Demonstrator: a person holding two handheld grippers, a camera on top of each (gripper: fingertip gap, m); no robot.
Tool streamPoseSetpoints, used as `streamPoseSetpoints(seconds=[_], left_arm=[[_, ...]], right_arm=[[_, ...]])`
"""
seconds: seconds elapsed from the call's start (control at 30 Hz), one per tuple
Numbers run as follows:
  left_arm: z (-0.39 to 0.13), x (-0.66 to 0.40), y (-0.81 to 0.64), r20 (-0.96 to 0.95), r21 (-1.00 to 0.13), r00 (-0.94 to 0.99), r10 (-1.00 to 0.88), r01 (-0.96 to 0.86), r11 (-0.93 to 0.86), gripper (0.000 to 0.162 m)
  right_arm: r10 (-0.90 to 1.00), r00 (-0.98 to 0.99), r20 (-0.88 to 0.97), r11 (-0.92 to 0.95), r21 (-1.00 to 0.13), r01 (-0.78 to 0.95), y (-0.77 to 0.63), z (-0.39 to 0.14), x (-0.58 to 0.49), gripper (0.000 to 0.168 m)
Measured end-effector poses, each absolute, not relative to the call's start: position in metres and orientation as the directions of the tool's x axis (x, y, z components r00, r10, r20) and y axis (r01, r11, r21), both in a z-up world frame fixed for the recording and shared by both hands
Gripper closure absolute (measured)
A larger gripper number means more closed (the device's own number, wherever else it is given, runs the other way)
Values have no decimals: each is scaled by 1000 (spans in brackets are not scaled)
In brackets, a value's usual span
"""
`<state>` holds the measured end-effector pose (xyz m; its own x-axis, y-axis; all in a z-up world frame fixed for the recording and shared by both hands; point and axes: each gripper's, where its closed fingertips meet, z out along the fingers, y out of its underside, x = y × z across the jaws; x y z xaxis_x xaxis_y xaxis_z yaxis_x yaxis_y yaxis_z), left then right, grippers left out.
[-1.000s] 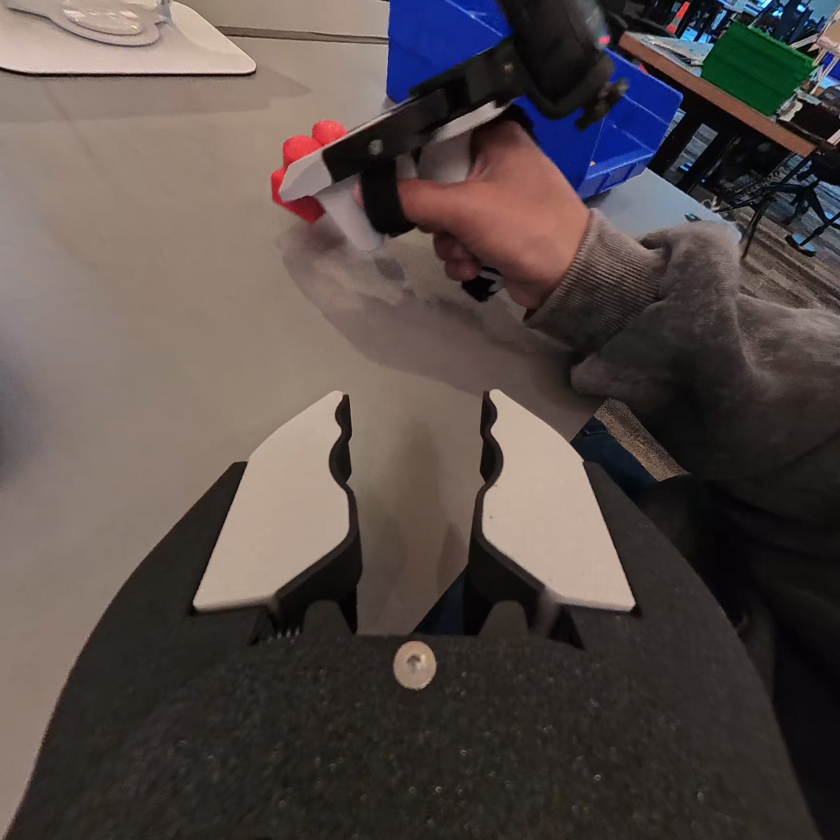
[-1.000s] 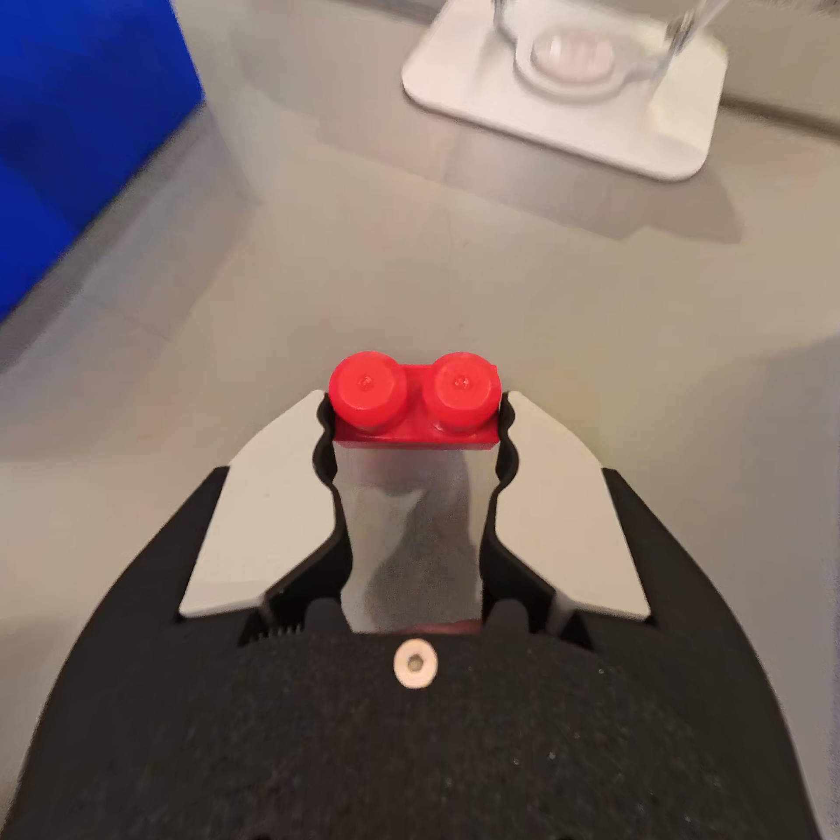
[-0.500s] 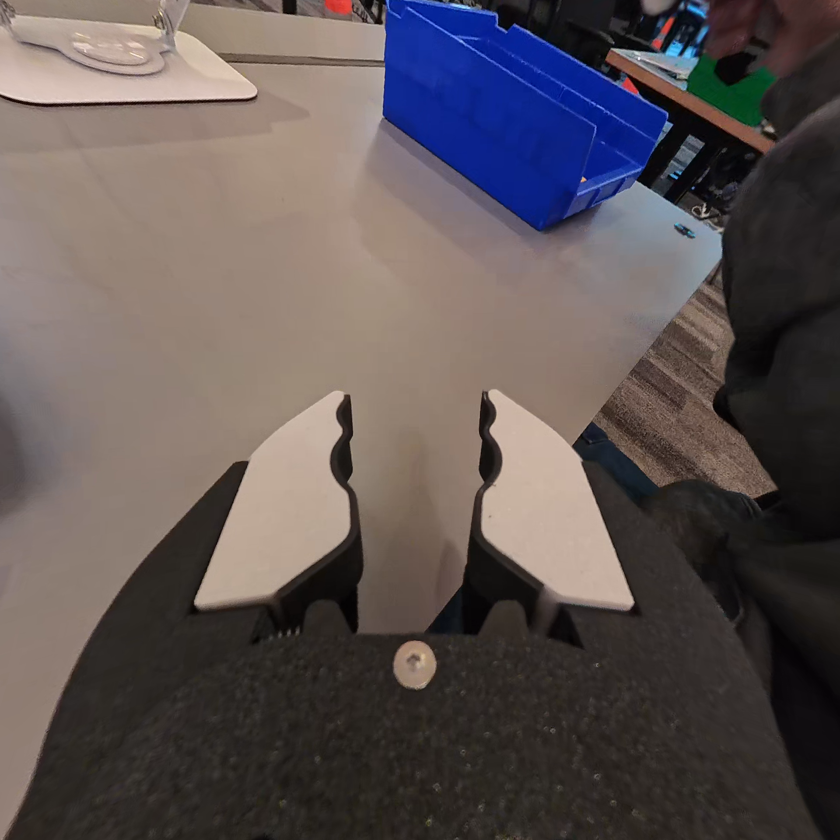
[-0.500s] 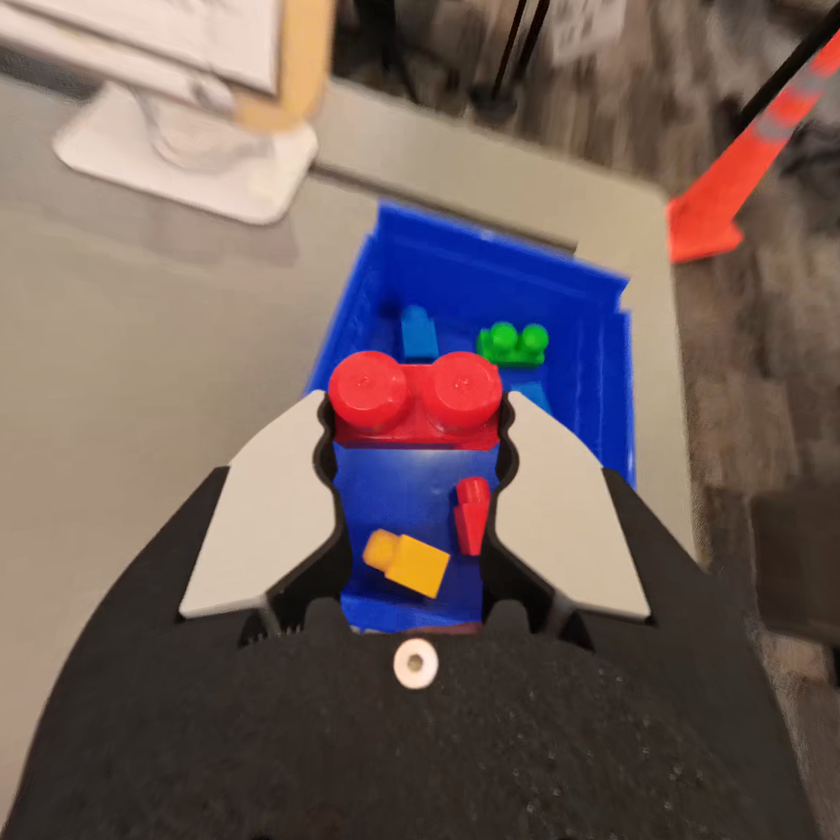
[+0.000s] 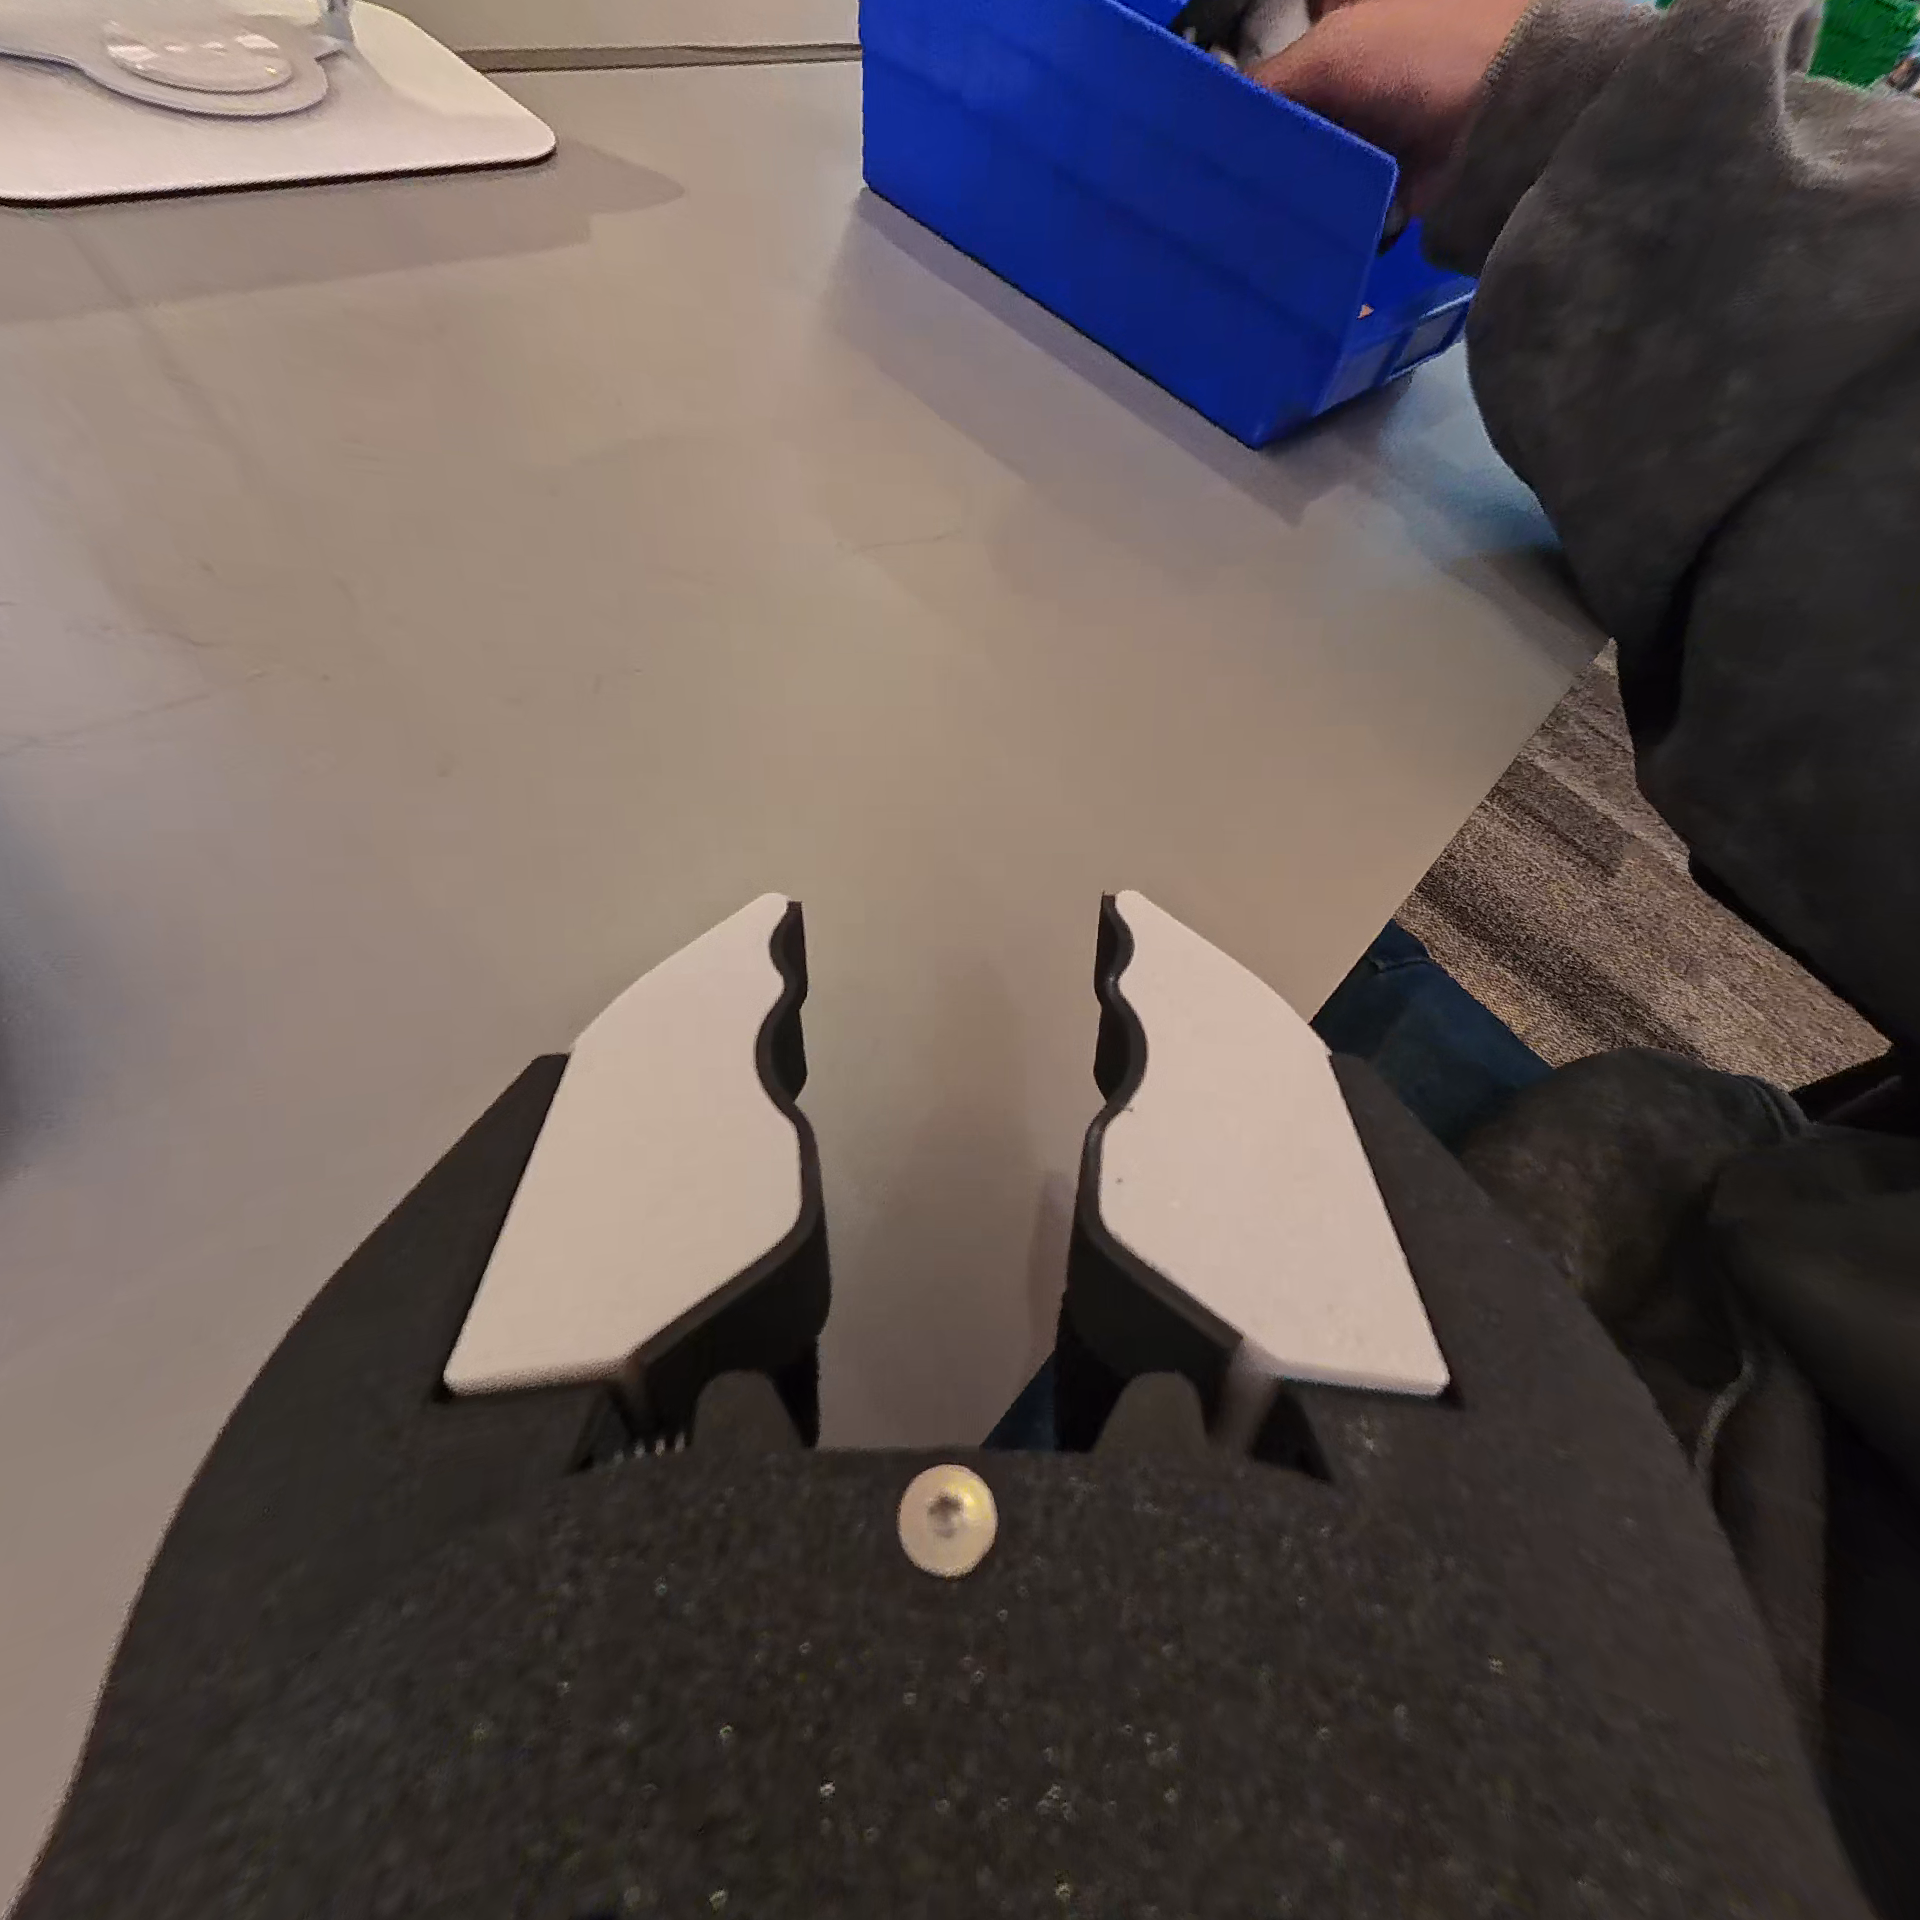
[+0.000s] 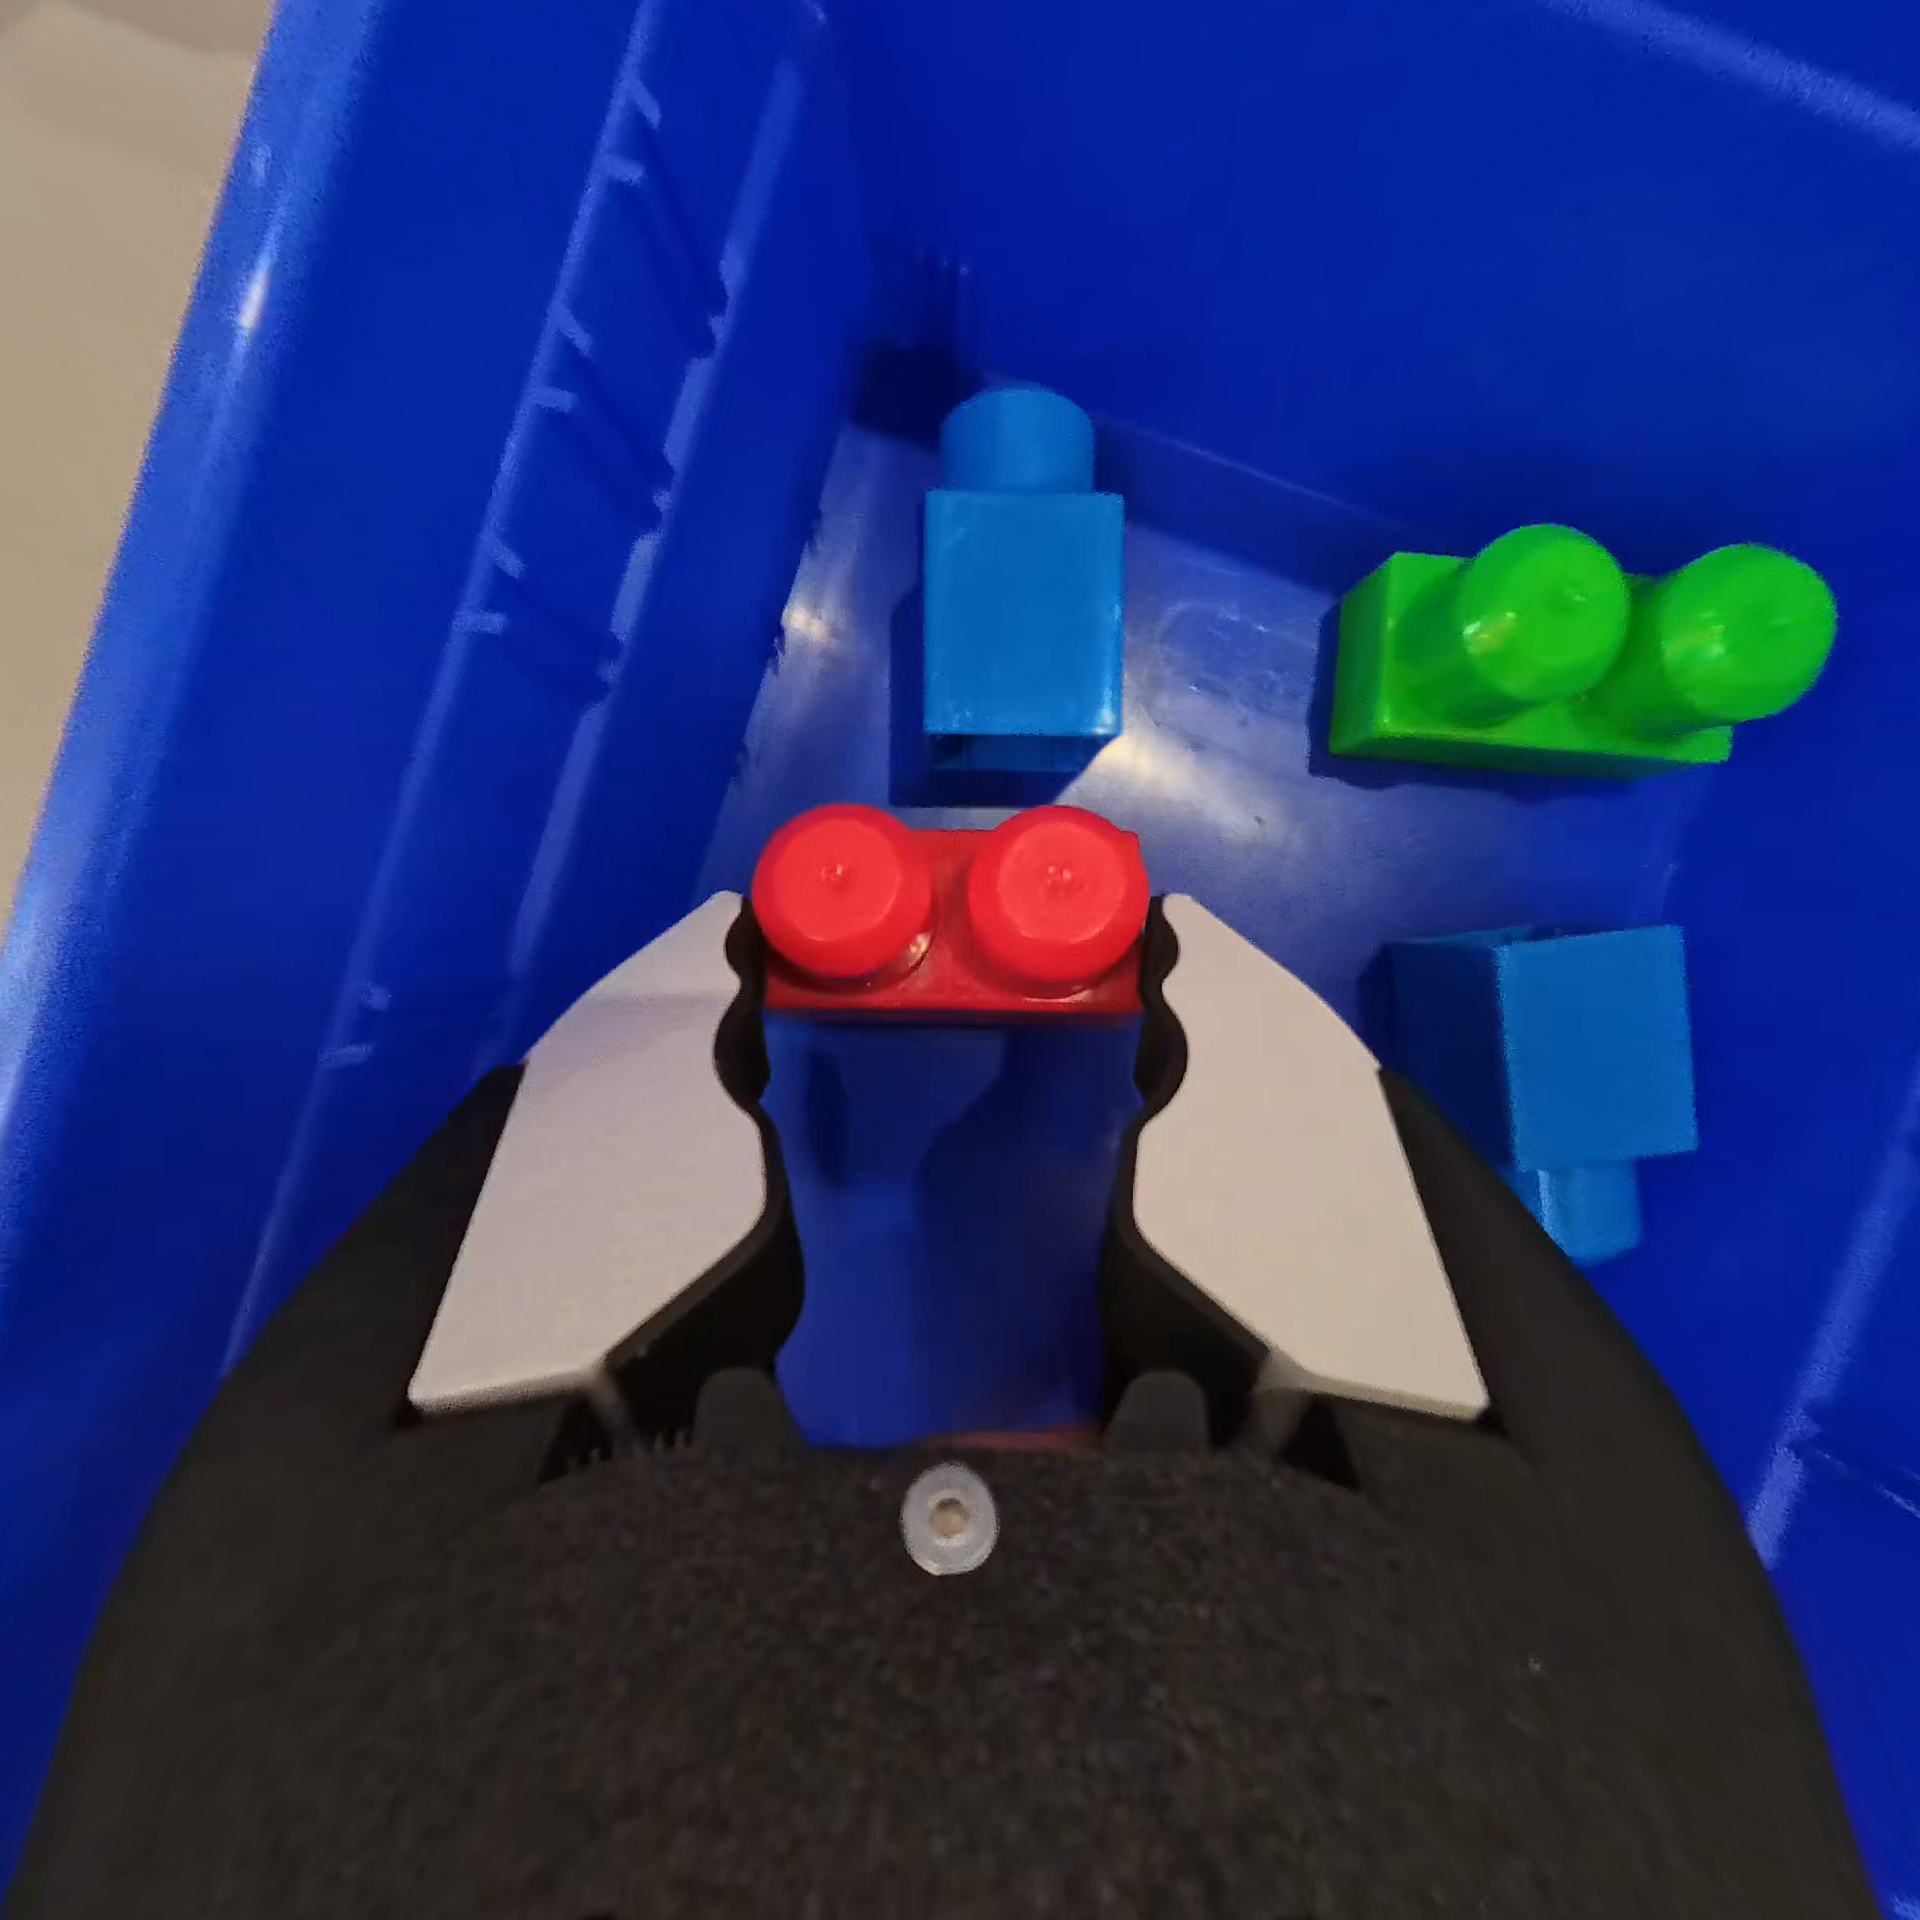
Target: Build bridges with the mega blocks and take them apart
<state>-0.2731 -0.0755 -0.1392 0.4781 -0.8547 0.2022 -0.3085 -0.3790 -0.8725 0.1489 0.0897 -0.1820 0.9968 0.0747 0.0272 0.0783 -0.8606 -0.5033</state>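
Note:
My right gripper (image 6: 948, 935) is shut on a red two-stud block (image 6: 948, 920) and holds it down inside the blue bin (image 6: 436, 540). On the bin floor lie a blue one-stud block (image 6: 1023, 613), a green two-stud block (image 6: 1538, 665) and another blue one-stud block (image 6: 1590, 1049). My left gripper (image 5: 948, 914) is open and empty above the grey table (image 5: 520, 582) near its front edge. In the left wrist view the blue bin (image 5: 1122, 208) stands at the back right, with a hand (image 5: 1371, 73) reaching into it.
A white flat stand base (image 5: 260, 114) lies at the table's back left. A grey sleeve (image 5: 1704, 447) fills the right side of the left wrist view. The table's edge (image 5: 1455, 831) runs diagonally at the right, with carpet beyond. There is about 45 cm between the tips of the two grippers.
My right gripper has carried the red block from over the table to above the bin and down into it. The left gripper has stayed open and nearly still.

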Motion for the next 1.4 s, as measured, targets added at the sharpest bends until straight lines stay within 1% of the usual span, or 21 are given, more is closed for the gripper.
streamPoseSetpoints(seconds=[0.1,0.13,0.17,0.23,0.3,0.37,0.43,0.5,0.57,0.6,0.67,0.73,0.8,0.87,0.93,1.0,1.1,1.17,1.23,1.33,1.4], left_arm=[[-140,-274,-76,208,-871,475,-855,-309,-383,109],[-139,-274,-77,208,-873,469,-858,-307,-380,108],[-138,-274,-78,207,-874,467,-860,-307,-377,108],[-137,-276,-78,197,-875,473,-859,-310,-371,108],[-136,-276,-79,204,-877,473,-857,-300,-375,106],[-136,-275,-79,225,-873,469,-854,-292,-391,105],[-136,-274,-78,224,-876,469,-854,-287,-388,105],[-136,-274,-77,213,-878,474,-855,-291,-379,105],[-136,-272,-76,213,-878,477,-853,-290,-381,105],[-136,-271,-77,220,-875,474,-853,-292,-387,104],[-138,-269,-78,231,-872,471,-851,-288,-396,104],[-140,-269,-77,226,-870,477,-849,-294,-396,104],[-143,-269,-76,214,-866,483,-849,-308,-394,105],[-144,-270,-74,206,-865,492,-846,-312,-392,105],[-143,-272,-72,206,-865,505,-838,-307,-398,106],[-142,-275,-69,195,-866,523,-830,-306,-396,107],[-133,-282,-64,184,-863,553,-813,-304,-403,110],[-111,-297,-52,166,-867,593,-788,-292,-403,112],[-80,-324,-27,135,-871,678,-723,-267,-413,115],[-51,-364,18,146,-799,772,-618,-277,-534,112],[-41,-382,56,110,-753,818,-565,-303,-585,111]], right_arm=[[84,996,-18,-861,-505,64,90,-186,145,98],[81,996,-24,-851,-522,56,89,-181,146,96],[69,997,-36,-834,-550,38,87,-171,149,93],[59,997,-51,-767,-641,13,78,-132,153,94],[31,999,-18,-651,-759,7,62,-78,159,95],[71,997,-31,-489,-872,8,41,-20,140,99],[196,979,-58,-302,-953,4,15,25,94,102],[346,936,-58,-174,-985,4,-13,41,34,107],[482,875,-54,-145,-989,19,-38,24,-25,110],[524,850,-58,-176,-983,42,-46,5,-48,110],[550,830,-98,-230,-972,37,-55,-29,-77,111],[551,817,-170,-247,-968,-34,-62,-55,-93,119],[547,802,-241,-293,-952,-87,-69,-83,-105,120],[533,823,-195,-283,-958,-44,-75,-104,-111,120],[565,816,-117,-276,-960,54,-79,-109,-119,117],[549,835,-40,-259,-958,125,-76,-108,-116,114],[546,837,-17,-264,-952,153,-78,-115,-114,116],[555,832,-14,-275,-947,168,-79,-120,-118,116],[553,833,19,-269,-942,200,-78,-121,-118,116],[571,821,18,-270,-940,208,-79,-124,-123,116],[576,817,12,-273,-940,207,-78,-124,-124,117]])
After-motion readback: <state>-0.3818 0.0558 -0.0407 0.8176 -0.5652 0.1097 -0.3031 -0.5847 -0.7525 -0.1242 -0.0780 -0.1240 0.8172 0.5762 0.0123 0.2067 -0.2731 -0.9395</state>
